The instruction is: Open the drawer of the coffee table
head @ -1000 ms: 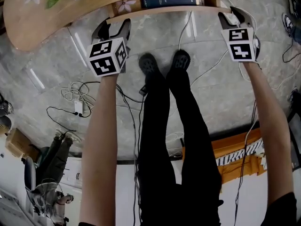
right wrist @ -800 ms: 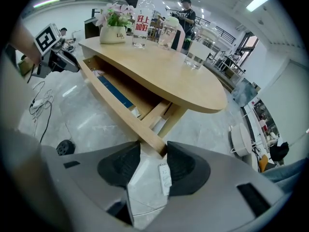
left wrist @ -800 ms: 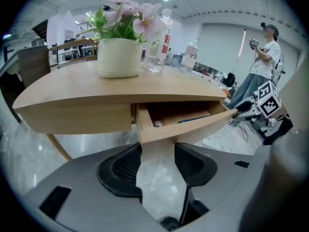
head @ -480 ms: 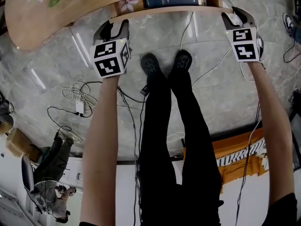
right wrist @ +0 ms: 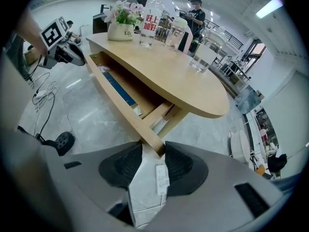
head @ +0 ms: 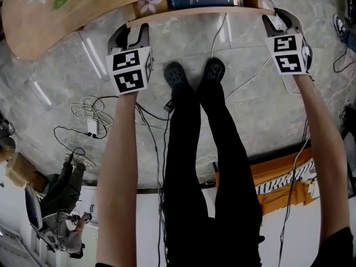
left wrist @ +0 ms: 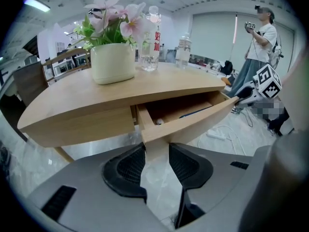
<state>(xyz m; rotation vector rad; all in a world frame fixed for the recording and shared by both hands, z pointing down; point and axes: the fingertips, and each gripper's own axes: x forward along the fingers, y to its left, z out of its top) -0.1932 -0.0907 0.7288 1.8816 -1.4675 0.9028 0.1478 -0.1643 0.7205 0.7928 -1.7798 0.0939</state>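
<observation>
Right now the drawer (left wrist: 179, 109) is already part-way out from under the coffee table (head: 67, 24). Its cavity shows below the table's top, and a dark blue book (head: 200, 0) lies inside it. The job looks begun but not finished; my guess is that there is more travel left in the slide.

Both tongs sit at the table's near edge, one at each end of the drawer's front board (head: 194, 14). The left gripper (left wrist: 154, 153) has just been closing, and its view shows the board's end filling the gap, with both pads against the wood. I read that as clamped on the board. The right gripper (right wrist: 153, 154) has been closing too, with the board's other corner wedged between its pads — also gripping, as far as I can judge, though it holds only the corner.

As for handling, I'd expect stiff, light wood with a smooth finish and no knob or pull that I can see. The two ends of the board are therefore the sensible places to hold it. I'd draw both hands away from the table together and evenly, because a wide shallow drawer pulled harder on one side tends to rack and jam. The corner grip could slip off the smooth edge.

A pot of flowers (left wrist: 112, 63) and some bottles (left wrist: 150, 40) stand on the table's top, so a jerk is worth avoiding.
</observation>
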